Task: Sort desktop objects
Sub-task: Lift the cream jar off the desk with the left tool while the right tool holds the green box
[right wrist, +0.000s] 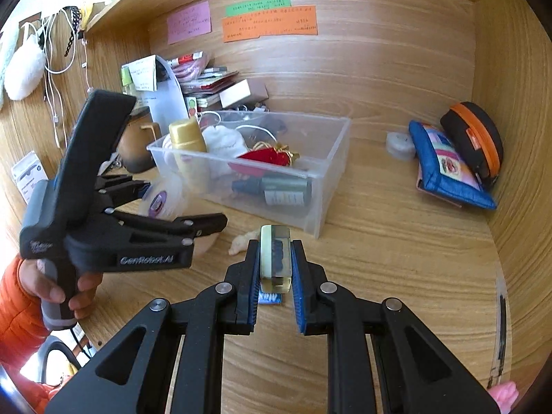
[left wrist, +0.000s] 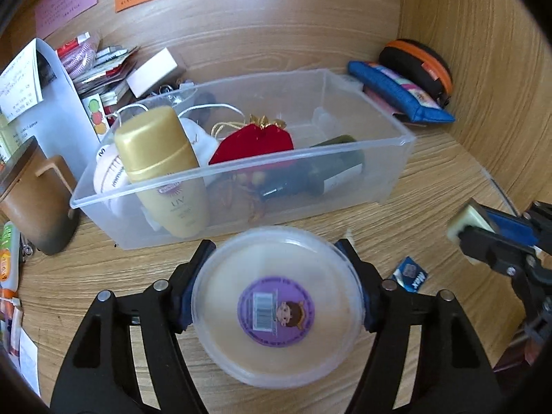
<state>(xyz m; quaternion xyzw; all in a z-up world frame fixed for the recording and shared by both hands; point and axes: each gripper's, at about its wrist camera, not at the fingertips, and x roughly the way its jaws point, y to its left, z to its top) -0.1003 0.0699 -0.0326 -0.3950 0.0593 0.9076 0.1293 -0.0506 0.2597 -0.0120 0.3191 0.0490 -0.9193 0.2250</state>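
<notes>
Left wrist view
Left gripper: clamped across a round lidded tub, one pad on each side of its rim.
Tub's place: tilted, purple label up, over the desk just in front of the clear bin.
Right gripper: at the right edge, shut on a pale block.

Right wrist view
Right gripper: blue pads pressed flat on both sides of the translucent block, which stands up between the tips.
Left gripper: left of the bin, tub between its fingers.
</notes>
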